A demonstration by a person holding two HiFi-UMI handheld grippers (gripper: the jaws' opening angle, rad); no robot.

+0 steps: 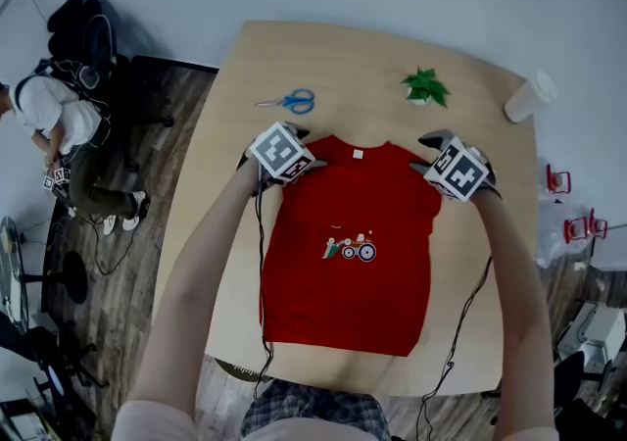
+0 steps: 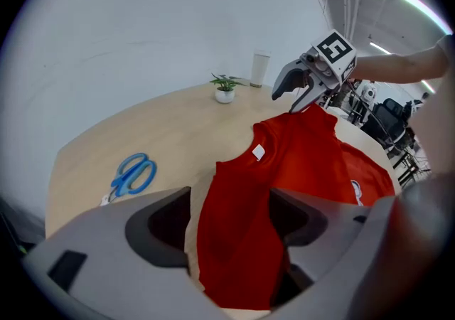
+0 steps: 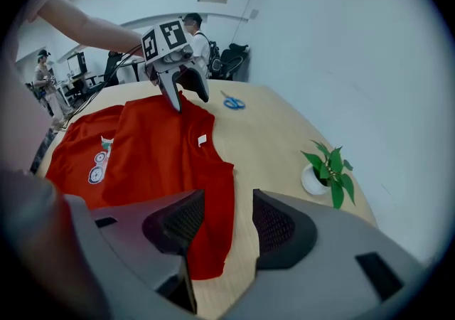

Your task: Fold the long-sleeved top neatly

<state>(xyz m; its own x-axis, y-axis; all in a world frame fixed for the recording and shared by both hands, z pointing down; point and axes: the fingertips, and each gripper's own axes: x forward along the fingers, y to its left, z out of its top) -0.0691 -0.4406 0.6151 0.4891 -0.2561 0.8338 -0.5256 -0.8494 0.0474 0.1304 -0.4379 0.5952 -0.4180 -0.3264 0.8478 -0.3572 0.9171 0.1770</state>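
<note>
A red long-sleeved top (image 1: 348, 263) lies flat on the wooden table (image 1: 372, 57), collar away from me, with a small printed picture on the chest. My left gripper (image 1: 284, 163) is at its left shoulder and my right gripper (image 1: 433, 157) at its right shoulder. In the left gripper view the jaws (image 2: 231, 230) stand wide with red cloth (image 2: 242, 233) loose between them and table showing beside it. The right gripper's jaws (image 3: 220, 230) are apart too, and the cloth's edge (image 3: 213, 226) lies near one pad. From across, each shoulder rises in a small peak to one finger.
Blue scissors (image 1: 289, 101) lie beyond the left shoulder. A small potted plant (image 1: 425, 87) and a paper cup (image 1: 530, 96) stand at the far right. A person (image 1: 59, 135) crouches on the floor to the left, beside bags.
</note>
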